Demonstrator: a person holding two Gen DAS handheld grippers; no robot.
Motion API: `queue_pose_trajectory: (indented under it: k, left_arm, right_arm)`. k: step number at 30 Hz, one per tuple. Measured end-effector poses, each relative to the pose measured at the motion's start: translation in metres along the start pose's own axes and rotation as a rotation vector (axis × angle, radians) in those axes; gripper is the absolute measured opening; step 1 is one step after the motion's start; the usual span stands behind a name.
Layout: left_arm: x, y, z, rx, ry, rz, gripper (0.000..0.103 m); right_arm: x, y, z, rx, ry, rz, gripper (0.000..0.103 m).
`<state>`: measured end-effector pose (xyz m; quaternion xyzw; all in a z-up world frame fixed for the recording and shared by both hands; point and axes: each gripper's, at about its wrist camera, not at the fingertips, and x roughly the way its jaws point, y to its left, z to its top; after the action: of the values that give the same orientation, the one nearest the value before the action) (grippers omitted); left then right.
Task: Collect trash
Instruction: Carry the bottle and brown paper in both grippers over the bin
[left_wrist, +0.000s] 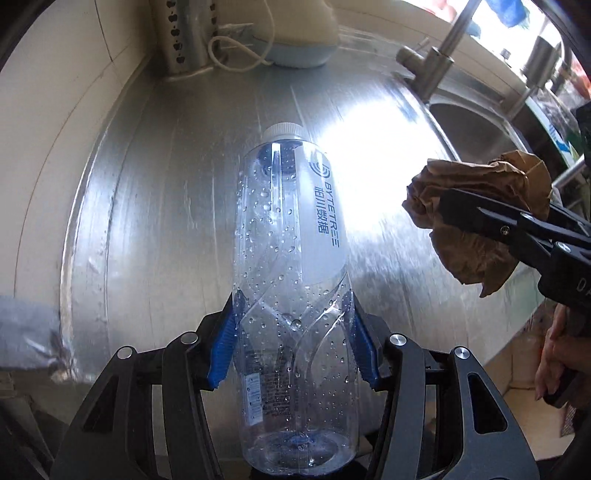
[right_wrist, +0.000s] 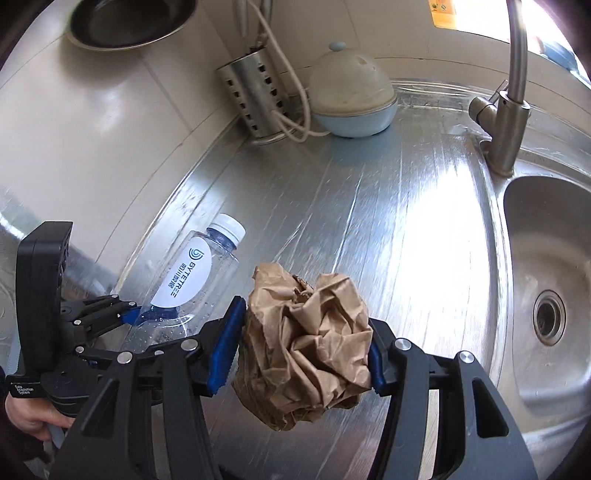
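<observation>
The left gripper (left_wrist: 293, 332) has its blue-padded fingers (left_wrist: 223, 354) pinched on the lower body of a clear plastic water bottle with a white cap and a white label (left_wrist: 291, 280), wet with droplets inside; the bottle points cap-first away from the camera, held over the near left part of the brushed stainless-steel worktop (left_wrist: 155, 206), and whether it touches the metal cannot be told. The right gripper (right_wrist: 303, 347) clamps a crumpled ball of brown paper (right_wrist: 306, 339) between its own blue pads (right_wrist: 223, 350), the wad bulging above and below the fingers, just to the right of the bottle (right_wrist: 192, 284) and over the near middle of the worktop (right_wrist: 369, 206). In the left wrist view the paper (left_wrist: 480, 206) hangs at the right, apart from the bottle. The broad middle of the worktop between the grippers and the back wall lies bare and glaring with light. Along the back edge, in the corner by the cream tiled wall (right_wrist: 92, 147), stand a perforated steel utensil holder (right_wrist: 255, 99) and, just beside it, a pale blue domed lidded dish (right_wrist: 352, 99), with a white cord (right_wrist: 295, 110) looped in front of the holder. At the right edge the worktop drops into a steel sink basin (right_wrist: 546, 258) with its drain (right_wrist: 549, 316), and a brushed steel tap (right_wrist: 506, 129) rises at the sink's back corner.
</observation>
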<state>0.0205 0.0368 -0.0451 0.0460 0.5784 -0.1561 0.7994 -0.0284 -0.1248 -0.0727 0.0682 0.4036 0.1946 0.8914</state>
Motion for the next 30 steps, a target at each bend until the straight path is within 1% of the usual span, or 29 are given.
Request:
queue_pose_trajectory:
  k: [6, 9, 10, 13, 14, 16, 19, 22, 24, 26, 28, 30]
  left_arm:
    - [-0.035, -0.007, -0.056, 0.112, -0.014, 0.02, 0.053]
    - [-0.053, -0.01, -0.083, 0.167, -0.024, -0.001, 0.053]
    - [-0.058, -0.013, -0.092, 0.197, -0.028, -0.016, 0.053]
    - [-0.072, -0.026, -0.124, 0.333, -0.041, -0.052, 0.053]
    - [-0.074, -0.031, -0.136, 0.383, -0.037, -0.06, 0.053]
    - [-0.071, -0.037, -0.156, 0.449, -0.008, -0.091, 0.053]
    - [-0.058, -0.041, -0.183, 0.488, 0.057, -0.122, 0.053]
    - [-0.034, -0.039, -0.204, 0.504, 0.121, -0.117, 0.053]
    - [-0.012, -0.036, -0.215, 0.491, 0.16, -0.102, 0.054]
    - [0.015, -0.034, -0.225, 0.474, 0.221, -0.09, 0.054]
    - [0.043, -0.032, -0.235, 0.458, 0.265, -0.077, 0.054]
    - [0.078, -0.03, -0.247, 0.429, 0.339, -0.071, 0.054]
  right_arm:
    - [-0.03, 0.025, -0.056, -0.036, 0.041, -0.003, 0.056]
    - [-0.044, 0.033, -0.087, -0.033, 0.063, 0.02, 0.056]
    - [-0.048, 0.037, -0.098, -0.036, 0.071, 0.027, 0.056]
    - [-0.059, 0.05, -0.131, -0.051, 0.095, 0.038, 0.056]
    - [-0.059, 0.054, -0.14, -0.052, 0.108, 0.041, 0.056]
    - [-0.056, 0.059, -0.157, -0.055, 0.135, 0.046, 0.056]
    - [-0.046, 0.061, -0.179, -0.054, 0.179, 0.037, 0.056]
    - [-0.032, 0.057, -0.198, -0.041, 0.209, 0.009, 0.056]
    - [-0.017, 0.05, -0.21, -0.034, 0.226, -0.015, 0.056]
    - [0.002, 0.042, -0.224, -0.022, 0.251, -0.035, 0.056]
    - [0.026, 0.033, -0.239, -0.02, 0.275, -0.055, 0.056]
    - [0.054, 0.024, -0.256, -0.015, 0.308, -0.075, 0.056]
